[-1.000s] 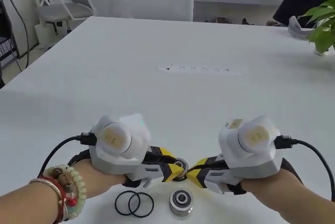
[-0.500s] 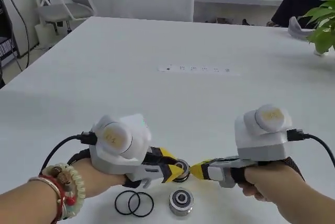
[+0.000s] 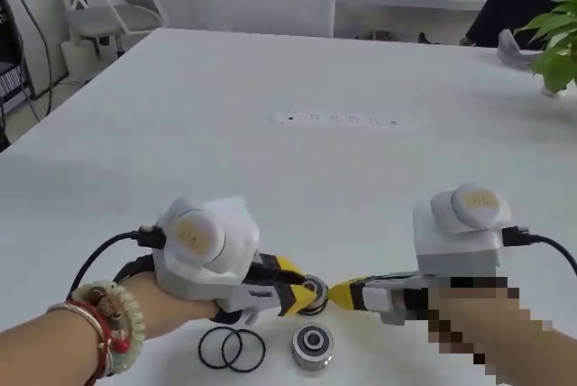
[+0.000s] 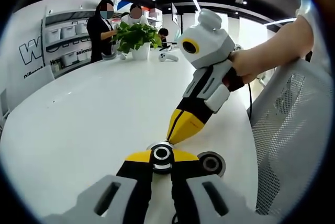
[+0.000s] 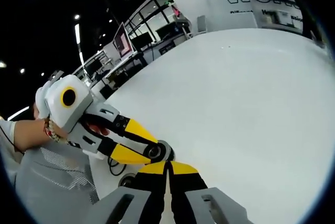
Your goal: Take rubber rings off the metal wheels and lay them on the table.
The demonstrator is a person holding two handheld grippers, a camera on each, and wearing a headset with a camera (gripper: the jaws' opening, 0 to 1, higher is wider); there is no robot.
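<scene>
On the white counter (image 3: 270,188), lower centre of the head view: two overlapping black rubber rings (image 3: 232,350), a metal wheel (image 3: 312,347) just right of them. Mid-frame, a flush socket strip (image 3: 343,119); upper right edge, a potted plant (image 3: 559,48).

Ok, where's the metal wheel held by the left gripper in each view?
Head view: the metal wheel is low, just right of centre, where the yellow jaws meet.
Left gripper view: wheel low centre, clamped in the left gripper.
Right gripper view: wheel low, left of centre, just above the right gripper.
Shared landmark: the right gripper's shut yellow tip, beside the wheel in all three.
</scene>
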